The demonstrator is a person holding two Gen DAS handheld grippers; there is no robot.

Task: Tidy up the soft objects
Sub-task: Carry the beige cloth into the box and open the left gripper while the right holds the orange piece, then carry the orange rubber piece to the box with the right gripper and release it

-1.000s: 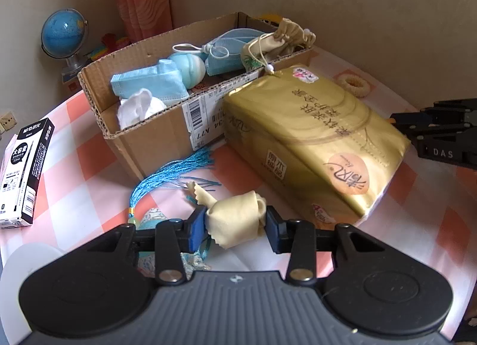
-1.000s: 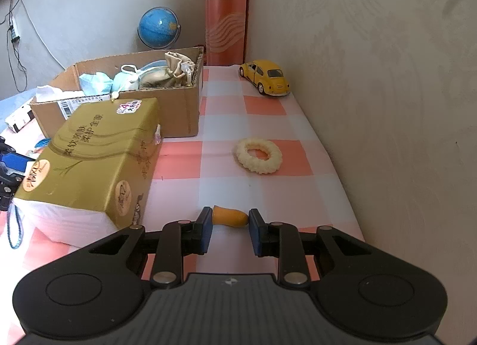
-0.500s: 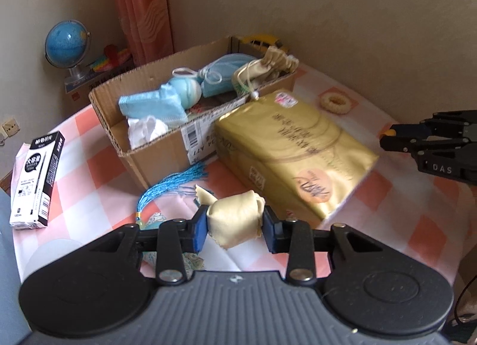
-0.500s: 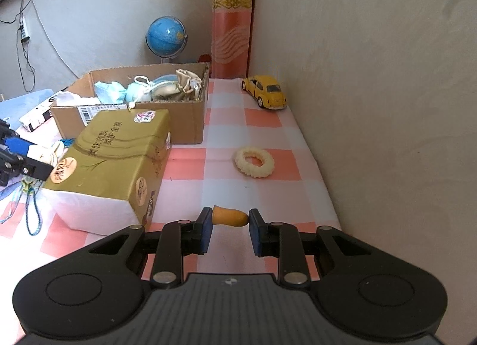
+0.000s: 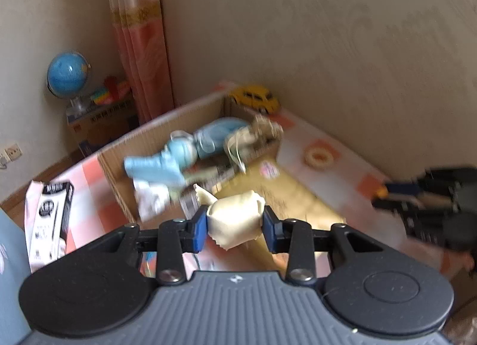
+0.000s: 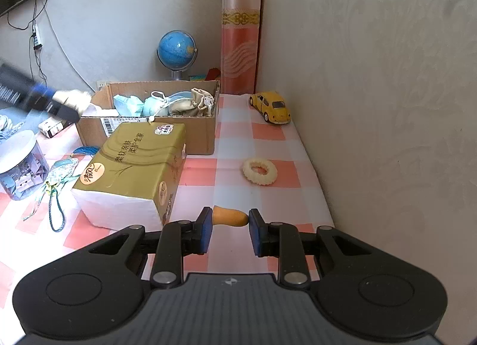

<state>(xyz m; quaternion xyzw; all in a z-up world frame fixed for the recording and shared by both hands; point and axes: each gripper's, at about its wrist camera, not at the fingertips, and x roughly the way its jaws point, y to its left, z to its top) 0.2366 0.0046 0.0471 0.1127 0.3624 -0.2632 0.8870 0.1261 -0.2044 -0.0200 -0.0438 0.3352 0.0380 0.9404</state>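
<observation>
My left gripper [image 5: 234, 226] is shut on a cream cloth pouch [image 5: 235, 221] and holds it in the air in front of the open cardboard box [image 5: 155, 139]; it also shows blurred in the right wrist view [image 6: 59, 103]. The box [image 6: 205, 133] holds blue face masks [image 6: 128, 105] and a beige drawstring bag [image 6: 198, 102]. My right gripper [image 6: 229, 225] is shut on a small orange soft piece [image 6: 229, 216], raised above the checked tablecloth [image 6: 268, 133]. A gold tissue pack [image 6: 134, 160] lies beside the box.
A cream ring [image 6: 259, 170] and a yellow toy car [image 6: 271, 106] lie by the right wall. A clear jar [image 6: 19, 163], a teal tasselled pouch [image 6: 61, 170] and a black-and-white carton [image 5: 49, 219] are on the left. A globe [image 6: 177, 48] stands behind the box.
My left gripper has risen with the cream pouch and moved toward the box. My right gripper has lifted higher with the orange piece still in it.
</observation>
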